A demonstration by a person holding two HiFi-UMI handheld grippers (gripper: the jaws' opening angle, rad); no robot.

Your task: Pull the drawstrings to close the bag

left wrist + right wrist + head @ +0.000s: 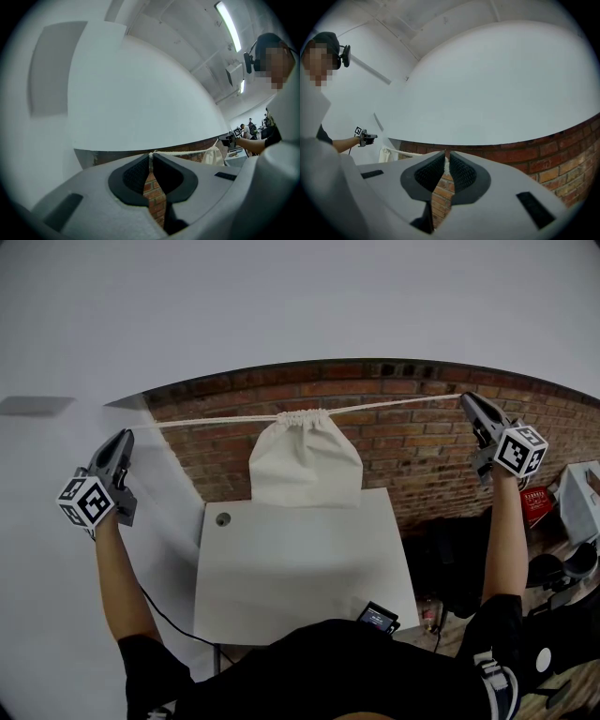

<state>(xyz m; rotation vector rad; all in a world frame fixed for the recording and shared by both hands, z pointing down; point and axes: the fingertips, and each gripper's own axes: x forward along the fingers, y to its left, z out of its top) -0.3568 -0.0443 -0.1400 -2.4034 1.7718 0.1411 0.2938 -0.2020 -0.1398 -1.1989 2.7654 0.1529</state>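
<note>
White desk [300, 568] surface is seen nearest, just ahead of the person's dark shirt, with a small dark device [378, 618] lying at its near edge toward 5 o'clock and a round cable hole [222, 518] set toward 10 o'clock. At the desk's far edge the cream bag [305, 470] is hung from its cords, its mouth gathered into tight puckers at 12 o'clock; whether its bottom rests on the desk cannot be told. From that mouth the left drawstring [216, 419] is stretched toward 9 o'clock and the right drawstring [394, 406] toward 3 o'clock, both taut and nearly level. The left claw [125, 435] is clenched on the end of the left drawstring, which is seen pinched at the tips of its ribbed pads [136, 174] in the left gripper view. The right claw [467, 400] is clamped likewise on the right drawstring, as the right gripper view shows. Both arms are spread wide. Farthest off, a brick wall [422, 446] is seen beneath a white wall [300, 306]. The closing pull is judged to be at or near its end, since the mouth looks fully cinched. At most a short, even outward tug is thought to be needed. After that, the bag would have to be lowered onto the desk and both cords released.
</note>
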